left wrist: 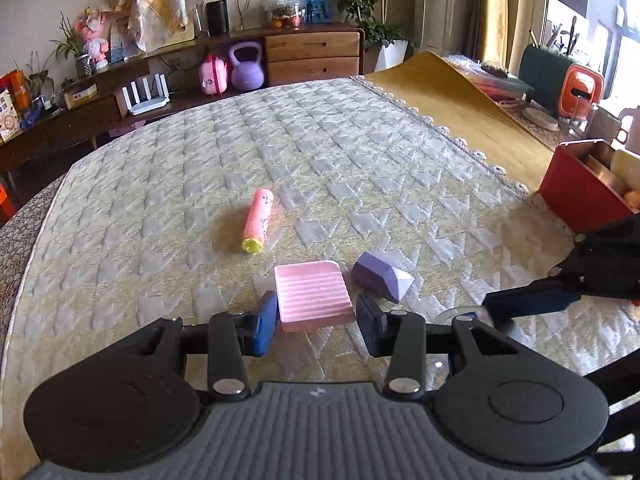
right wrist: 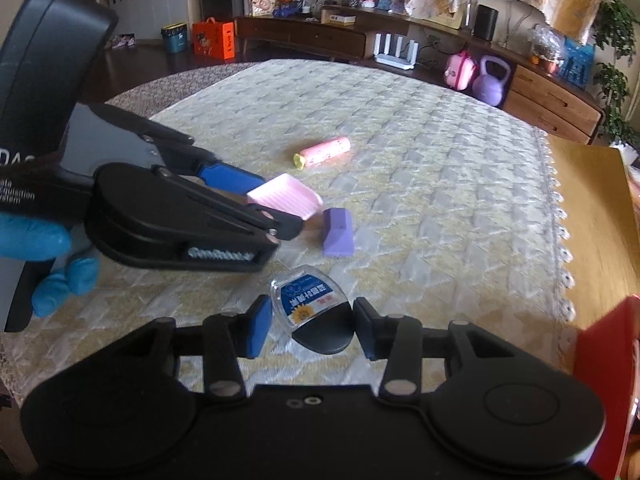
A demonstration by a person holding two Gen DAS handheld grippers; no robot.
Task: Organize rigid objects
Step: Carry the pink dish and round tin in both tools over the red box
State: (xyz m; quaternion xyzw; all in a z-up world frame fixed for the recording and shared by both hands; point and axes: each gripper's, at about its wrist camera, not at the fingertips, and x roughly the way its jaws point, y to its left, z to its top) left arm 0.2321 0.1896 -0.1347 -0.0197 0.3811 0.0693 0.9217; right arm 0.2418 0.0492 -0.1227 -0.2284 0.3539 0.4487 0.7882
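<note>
— Quilted cream bedspread (left wrist: 340, 152) under us; what's our left gripper (left wrist: 316, 316) doing?
— Jaws spread around the pink ribbed block (left wrist: 314, 296), low centre.
— Right gripper (right wrist: 310, 324)?
— Spread around the clear blue-labelled case (right wrist: 310, 304), bottom centre.

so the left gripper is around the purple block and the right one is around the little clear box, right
Not quite: the left gripper brackets the pink ridged block, as the left wrist view shows; the purple block lies beside it. The right gripper does bracket the clear box.
</note>
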